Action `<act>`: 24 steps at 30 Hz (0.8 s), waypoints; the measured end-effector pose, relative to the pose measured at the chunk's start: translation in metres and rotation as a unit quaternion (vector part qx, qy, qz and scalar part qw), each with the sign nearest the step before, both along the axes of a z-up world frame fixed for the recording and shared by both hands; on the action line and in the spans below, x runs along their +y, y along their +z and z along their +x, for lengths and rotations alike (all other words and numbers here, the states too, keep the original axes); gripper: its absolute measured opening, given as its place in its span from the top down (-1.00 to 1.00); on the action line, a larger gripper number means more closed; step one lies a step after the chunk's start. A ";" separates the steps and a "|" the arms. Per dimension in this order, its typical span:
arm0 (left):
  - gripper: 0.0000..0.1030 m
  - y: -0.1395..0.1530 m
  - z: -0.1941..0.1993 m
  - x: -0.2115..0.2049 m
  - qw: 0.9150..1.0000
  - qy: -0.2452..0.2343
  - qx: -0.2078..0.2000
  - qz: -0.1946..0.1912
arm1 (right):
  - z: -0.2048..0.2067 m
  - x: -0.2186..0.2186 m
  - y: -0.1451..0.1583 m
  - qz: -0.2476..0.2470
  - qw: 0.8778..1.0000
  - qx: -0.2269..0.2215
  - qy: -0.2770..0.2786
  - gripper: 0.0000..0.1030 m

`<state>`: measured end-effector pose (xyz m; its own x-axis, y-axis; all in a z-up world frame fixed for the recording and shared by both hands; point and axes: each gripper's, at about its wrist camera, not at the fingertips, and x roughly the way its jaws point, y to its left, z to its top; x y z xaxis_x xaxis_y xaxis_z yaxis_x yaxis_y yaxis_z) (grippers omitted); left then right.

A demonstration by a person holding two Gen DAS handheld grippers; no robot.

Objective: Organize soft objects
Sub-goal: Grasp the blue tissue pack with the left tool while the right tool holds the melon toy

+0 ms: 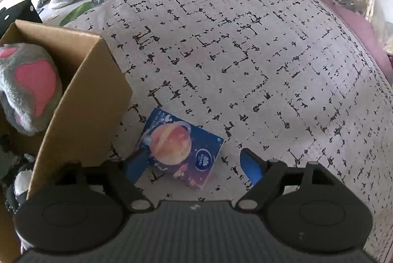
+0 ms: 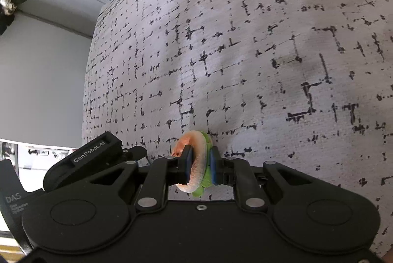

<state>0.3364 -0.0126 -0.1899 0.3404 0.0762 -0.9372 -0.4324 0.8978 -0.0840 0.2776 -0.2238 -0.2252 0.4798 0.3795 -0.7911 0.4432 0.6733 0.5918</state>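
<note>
**Soft objects on a patterned bedspread, one already boxed**

Soft objects lie about a bed whose grey bedspread (image 1: 245, 54), crossed with broken black lines, fills both our views. At its left edge stands an open cardboard box (image 1: 81, 100), and inside it we see a grey plush toy (image 1: 27, 91) with pink patches. Just beside the box wall, flat on the cover, lies a blue tissue pack (image 1: 181, 150) printed with an orange planet. Our left gripper (image 1: 194, 164) hangs over it with jaws spread wide, one blue finger touching the pack's left edge, the other well clear. Our right gripper (image 2: 199, 166) is clenched on a small orange-and-green soft toy (image 2: 196, 162) above the cover.
</note>
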 end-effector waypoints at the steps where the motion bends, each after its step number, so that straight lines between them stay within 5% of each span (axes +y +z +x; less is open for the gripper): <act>1: -0.59 0.000 0.001 -0.001 1.000 -0.001 -0.001 0.005 | 0.000 -0.002 0.000 0.002 1.000 0.001 -0.005 0.71; 15: -0.59 -0.014 0.014 -0.018 0.995 -0.043 0.022 0.085 | -0.003 -0.015 0.005 0.010 0.999 0.003 -0.038 0.70; 24: 0.02 0.003 0.006 -0.018 0.996 -0.061 0.002 0.071 | -0.005 -0.013 0.009 0.015 0.999 -0.001 -0.038 0.70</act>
<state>0.3422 -0.0306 -0.1873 0.3516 0.1661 -0.9213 -0.3193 0.9464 0.0488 0.2730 -0.2373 -0.2163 0.5093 0.3652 -0.7793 0.4915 0.6199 0.6117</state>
